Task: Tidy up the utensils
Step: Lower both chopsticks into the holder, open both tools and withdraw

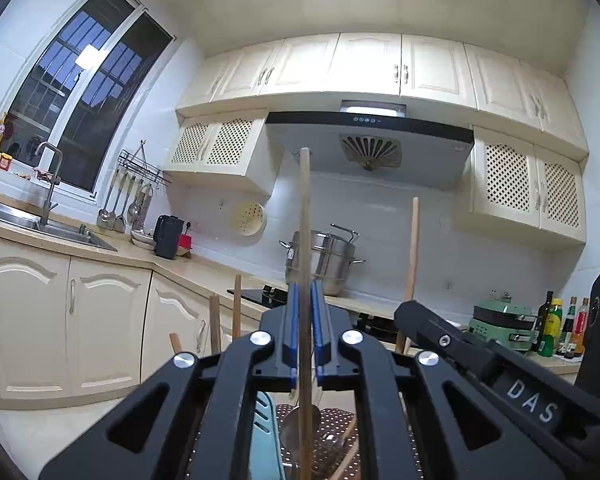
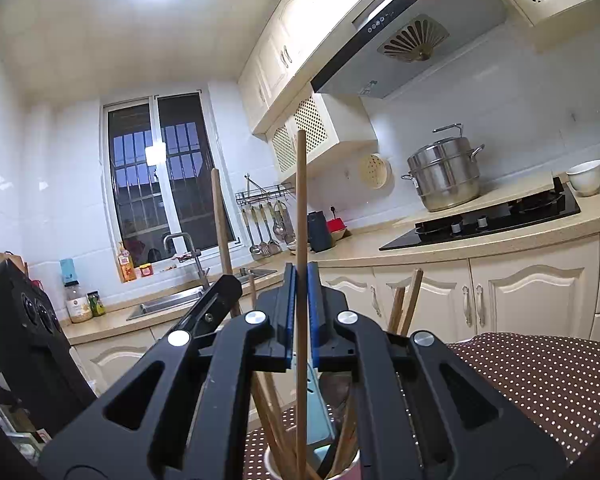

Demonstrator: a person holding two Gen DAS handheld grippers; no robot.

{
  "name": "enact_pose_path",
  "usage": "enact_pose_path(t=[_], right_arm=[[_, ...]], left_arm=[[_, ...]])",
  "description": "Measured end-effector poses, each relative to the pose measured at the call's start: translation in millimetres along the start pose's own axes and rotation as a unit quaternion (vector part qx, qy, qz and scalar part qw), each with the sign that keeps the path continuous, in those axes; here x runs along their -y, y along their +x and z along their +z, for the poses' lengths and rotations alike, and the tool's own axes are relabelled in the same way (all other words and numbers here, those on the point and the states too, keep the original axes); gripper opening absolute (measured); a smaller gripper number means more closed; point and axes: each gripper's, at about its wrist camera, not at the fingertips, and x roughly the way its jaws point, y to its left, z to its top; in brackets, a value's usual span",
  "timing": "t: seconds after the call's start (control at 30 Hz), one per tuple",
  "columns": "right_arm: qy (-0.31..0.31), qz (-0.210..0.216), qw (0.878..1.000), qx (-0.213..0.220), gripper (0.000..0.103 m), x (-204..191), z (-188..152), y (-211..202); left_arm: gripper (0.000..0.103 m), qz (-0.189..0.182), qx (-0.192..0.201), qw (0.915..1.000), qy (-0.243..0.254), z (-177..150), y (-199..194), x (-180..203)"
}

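My left gripper (image 1: pixel 305 292) is shut on a thin wooden utensil handle (image 1: pixel 305 216) that stands upright; its spoon-like metal end (image 1: pixel 296 426) hangs below over a dotted cloth. My right gripper (image 2: pixel 300 276) is shut on a thin wooden stick (image 2: pixel 301 200), also upright, whose lower end reaches into a white cup (image 2: pixel 274 468) holding several wooden chopsticks (image 2: pixel 270 412). The right gripper shows in the left wrist view (image 1: pixel 440 332) just to the right. Other wooden handles (image 1: pixel 411 252) stand nearby.
A brown dotted cloth (image 2: pixel 540 380) covers the surface below. A pale blue holder (image 1: pixel 264 440) sits under the left gripper. Behind are a counter with a steel pot (image 2: pixel 446 176), black hob (image 2: pixel 484 220), white bowl (image 2: pixel 586 176), sink (image 1: pixel 40 226) and bottles (image 1: pixel 560 328).
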Motion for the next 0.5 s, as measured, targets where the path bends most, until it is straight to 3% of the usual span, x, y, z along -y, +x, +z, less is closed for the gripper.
enact_pose_path(t=[0.2,0.5], right_arm=[[-0.008,-0.005,1.000,-0.007,0.006,3,-11,6],[-0.025,-0.009,0.999,-0.025,0.006,-2,-20,10]], left_arm=[[0.006,0.010,-0.027,0.9996,0.000,-16,10,-4],[0.006,0.034,-0.070,0.9970,0.003,-31,-5,-18]])
